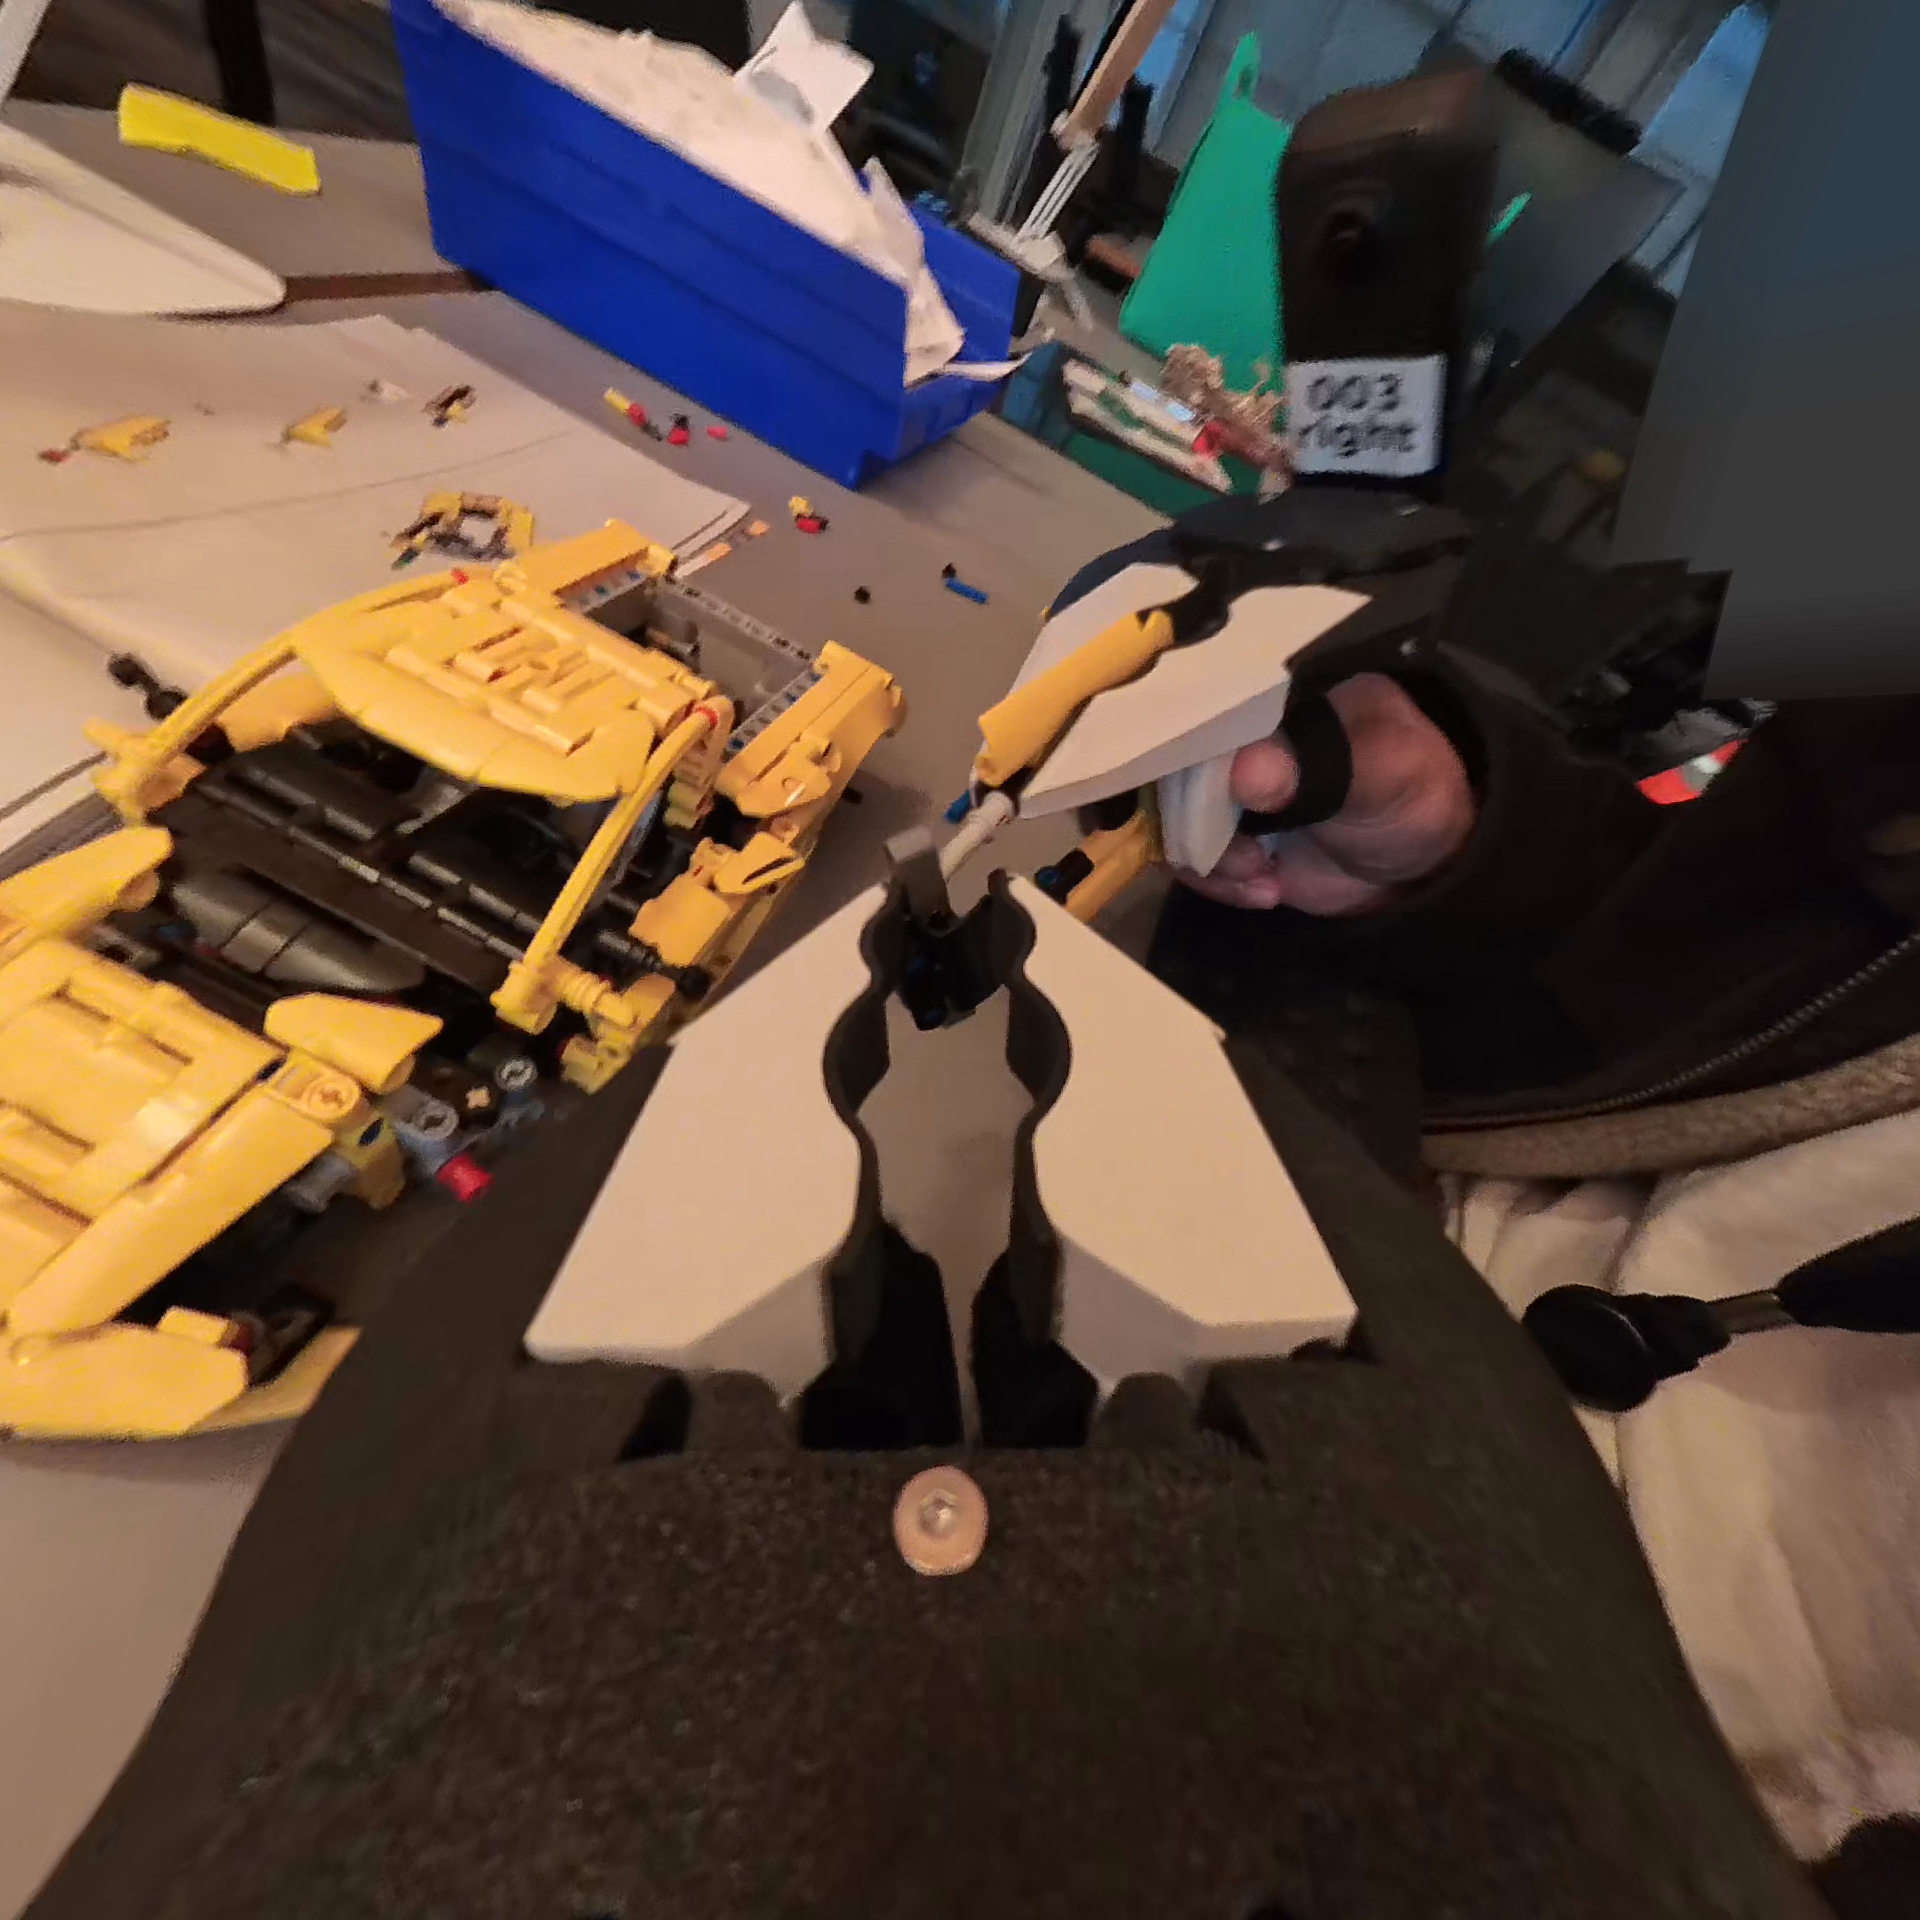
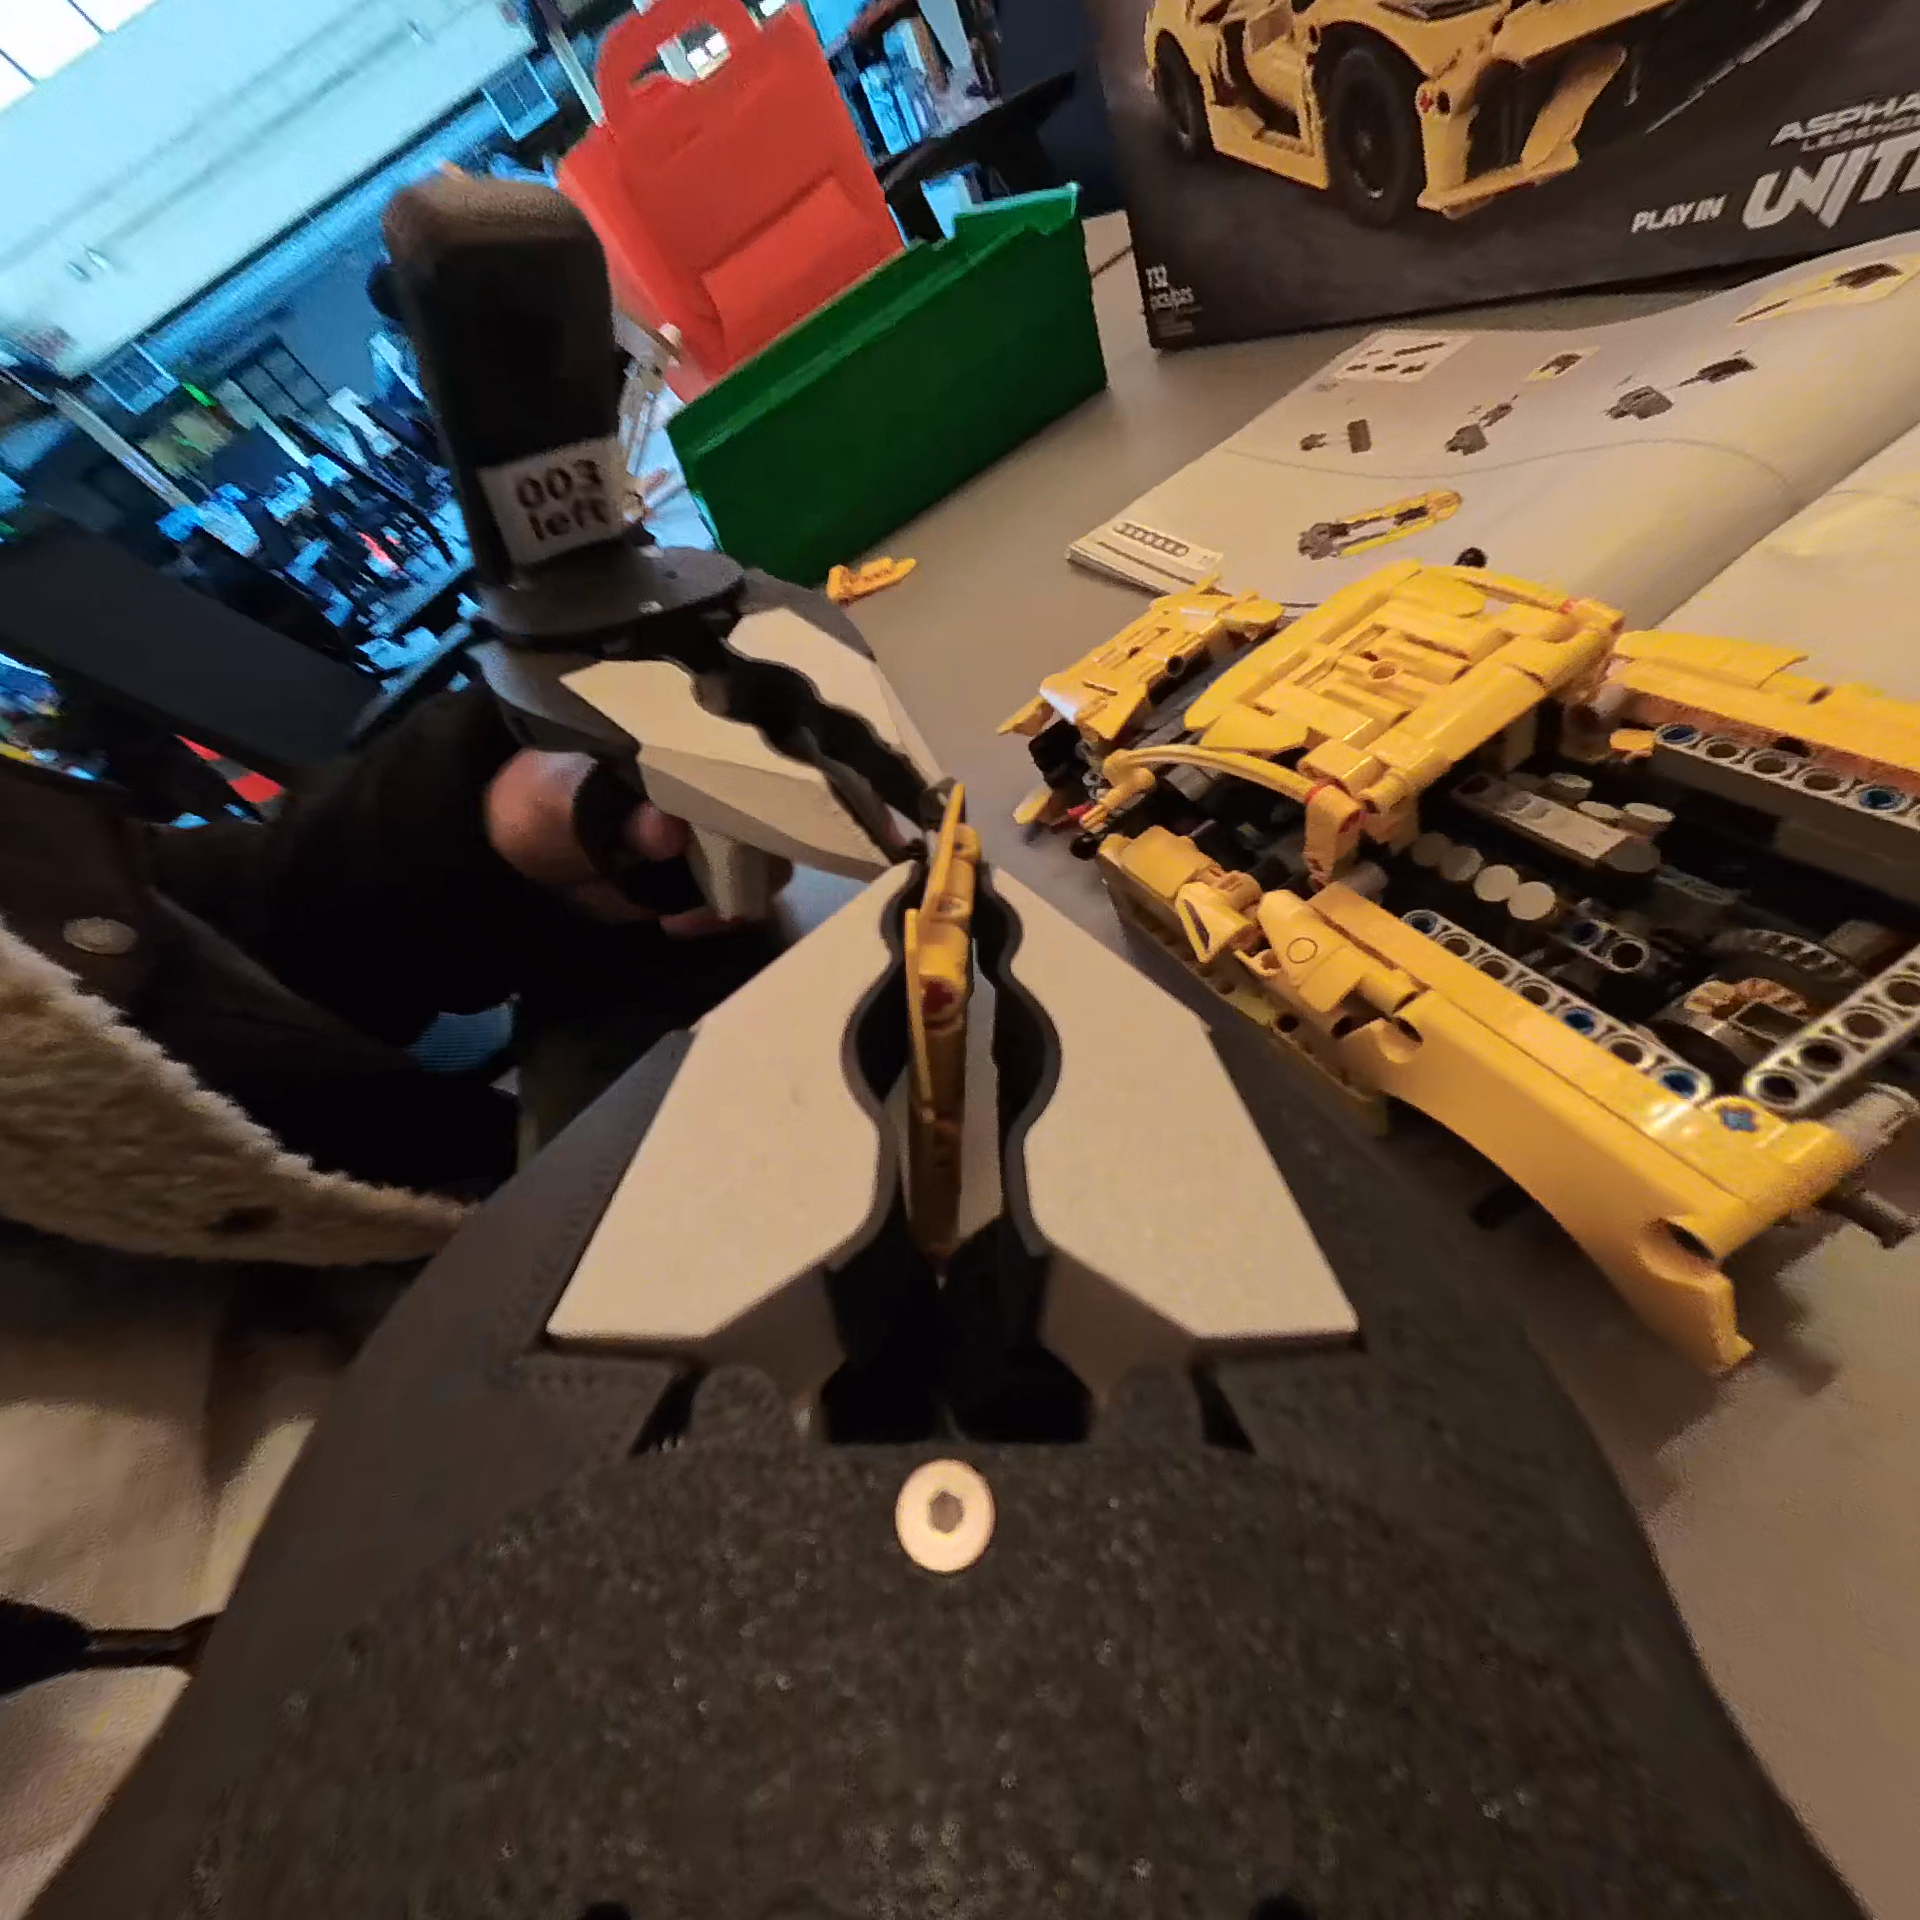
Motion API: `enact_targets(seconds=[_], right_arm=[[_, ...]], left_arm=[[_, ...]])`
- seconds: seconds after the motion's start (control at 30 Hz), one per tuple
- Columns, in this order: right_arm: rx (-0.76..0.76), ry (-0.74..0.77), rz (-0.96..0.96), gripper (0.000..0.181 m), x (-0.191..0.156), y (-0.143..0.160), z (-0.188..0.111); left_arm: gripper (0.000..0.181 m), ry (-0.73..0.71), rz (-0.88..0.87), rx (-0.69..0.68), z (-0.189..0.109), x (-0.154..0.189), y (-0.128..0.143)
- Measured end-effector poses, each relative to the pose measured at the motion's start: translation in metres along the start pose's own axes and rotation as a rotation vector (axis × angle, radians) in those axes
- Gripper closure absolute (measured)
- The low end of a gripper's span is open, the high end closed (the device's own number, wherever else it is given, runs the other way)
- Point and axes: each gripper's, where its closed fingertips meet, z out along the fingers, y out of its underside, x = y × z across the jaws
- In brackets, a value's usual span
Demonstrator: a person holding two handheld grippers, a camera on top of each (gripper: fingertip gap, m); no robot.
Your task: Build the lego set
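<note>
A half-built yellow lego car [image 1: 416, 831] lies on the grey table; it also shows in the right wrist view [image 2: 1455, 883]. My left gripper [image 1: 940, 914] is shut on a small black and grey piece [image 1: 935, 956], held in the air right of the car. My right gripper [image 2: 940, 894] is shut on a long yellow lego assembly [image 2: 940, 1039] that stands on edge between its fingers. In the left wrist view the right gripper [image 1: 1008, 800] holds that yellow assembly [image 1: 1070, 686] with its white pin end against the left gripper's piece. The two gripper tips meet.
A blue bin [image 1: 675, 239] of paper stands at the back. Loose small pieces [image 1: 665, 416] lie on the open instruction booklet [image 1: 312, 447]. A green bin [image 2: 894, 384], the set's box [image 2: 1507, 156] and the booklet [image 2: 1507, 447] are behind the car. A person's sleeves sit near. The grippers are tip to tip, or close to it.
</note>
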Motion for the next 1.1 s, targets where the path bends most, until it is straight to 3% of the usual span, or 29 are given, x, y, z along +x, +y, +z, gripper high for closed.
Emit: enact_targets(seconds=[0.1, 0.2, 0.27, 0.37, 0.6, 0.9, 1.0, 1.1], right_arm=[[-0.031, 0.055, -0.062, 0.173, 0.003, 0.004, 0.003], [-0.045, 0.064, -0.067, 0.173, 0.004, 0.007, 0.004], [-0.051, 0.056, -0.05, 0.173, 0.004, 0.009, 0.005], [-0.065, 0.043, -0.048, 0.173, 0.003, 0.012, 0.006], [-0.07, 0.019, -0.024, 0.173, 0.001, 0.014, 0.007], [-0.071, 0.003, -0.008, 0.174, 0.001, 0.015, 0.007], [-0.061, -0.004, 0.004, 0.174, 0.001, 0.014, 0.005], [-0.068, -0.017, 0.006, 0.173, -0.001, 0.015, 0.007]], left_arm=[[0.166, -0.127, -0.042, -0.119, -0.004, -0.01, 0.012], [0.166, -0.279, -0.013, -0.344, -0.025, -0.021, 0.035], [0.166, -0.325, -0.018, -0.584, -0.046, -0.024, 0.062], [0.165, -0.324, -0.071, -0.753, -0.063, -0.022, 0.084], [0.163, -0.308, -0.141, -0.762, -0.056, -0.032, 0.094], [0.159, -0.369, -0.213, -0.734, -0.064, -0.04, 0.085], [0.16, -0.377, -0.138, -0.721, -0.079, -0.039, 0.077], [0.159, -0.258, -0.012, -0.74, -0.088, -0.031, 0.083]])
